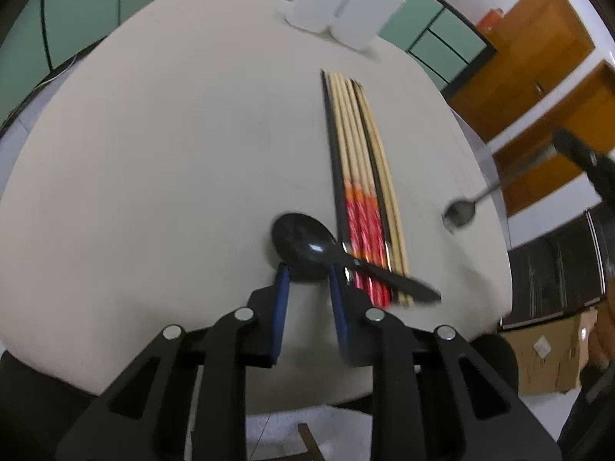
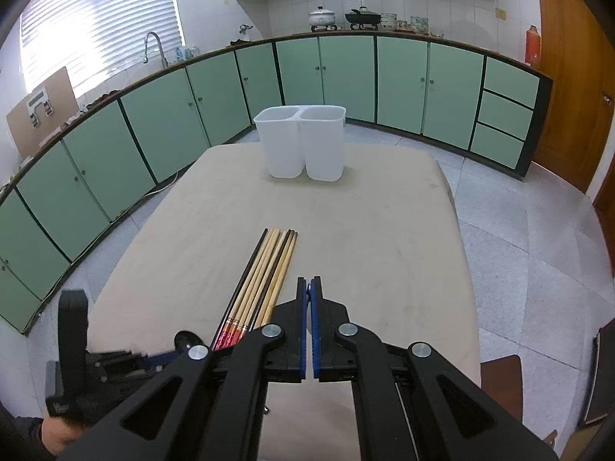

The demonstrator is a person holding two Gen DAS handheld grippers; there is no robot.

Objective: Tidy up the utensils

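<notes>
The black spoon [image 1: 307, 247] lies low in the left wrist view, its handle crossing the chopsticks [image 1: 361, 192]. It looks light, stiff and slippery plastic; the slim handle seems the best hold. Left tongs [image 1: 307, 276] stand narrowly parted, gripping nothing; right tongs [image 2: 308, 288] pinch a metal spoon [image 1: 459, 213].

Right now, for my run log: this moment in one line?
left tool: open at black spoon | right tool: shut on metal spoon | chopsticks: on table | bins: empty
</notes>
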